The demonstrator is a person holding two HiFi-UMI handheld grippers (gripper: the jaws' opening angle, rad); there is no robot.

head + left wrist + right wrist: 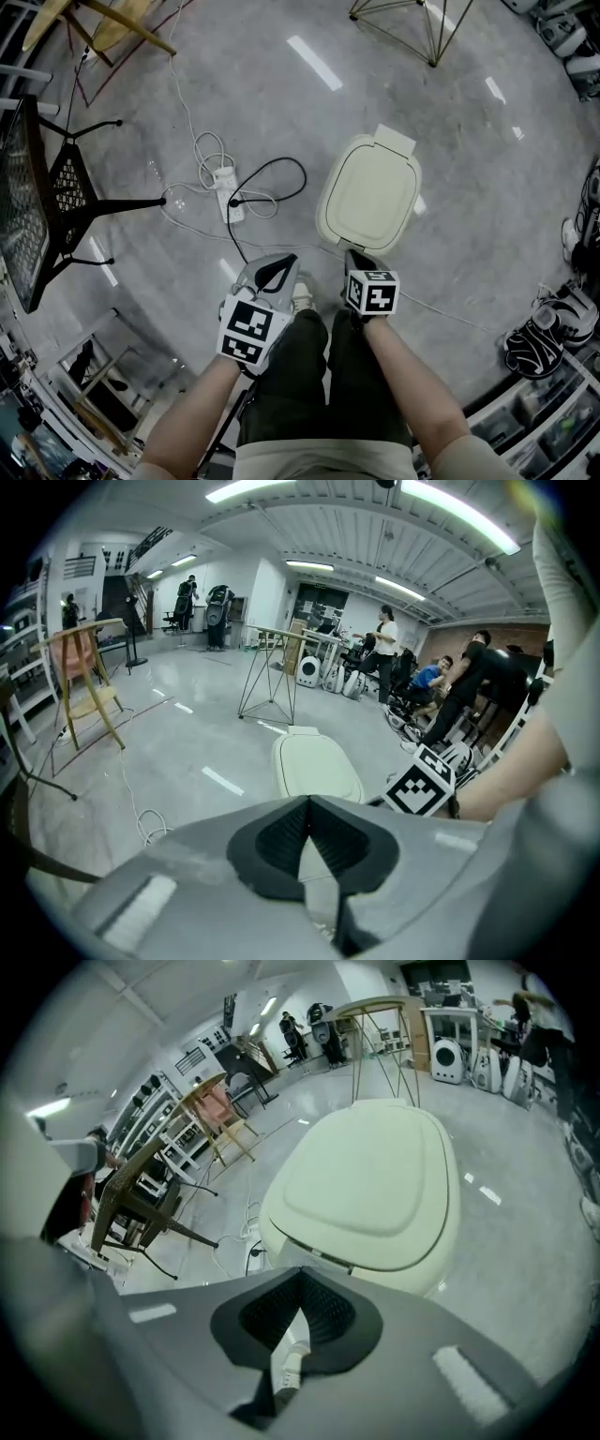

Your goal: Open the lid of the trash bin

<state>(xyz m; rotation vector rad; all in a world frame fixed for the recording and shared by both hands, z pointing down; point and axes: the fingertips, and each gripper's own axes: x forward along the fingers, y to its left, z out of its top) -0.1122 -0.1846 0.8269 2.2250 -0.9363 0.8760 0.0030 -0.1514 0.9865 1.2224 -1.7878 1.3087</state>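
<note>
A cream trash bin (pixel 368 192) stands on the grey floor straight ahead, its lid down flat. In the head view my left gripper (pixel 285 260) hovers short of the bin's near left side, jaws shut on nothing. My right gripper (pixel 353 254) hangs just at the bin's near edge, also shut and empty. The left gripper view has the bin (pixel 314 766) ahead past the closed tips (pixel 308 800), and the right gripper's marker cube (pixel 419 785) to the right. Close under my right gripper (pixel 301 1273), the right gripper view is filled by the bin's lid (pixel 375 1185).
A white power strip (pixel 228 195) with looped cables lies left of the bin. A black mesh table (pixel 33 202) stands far left, a wire-frame stand (pixel 412 23) beyond the bin, shoes (pixel 536 342) and shelves at the right. Several people (pixel 384 653) are far off.
</note>
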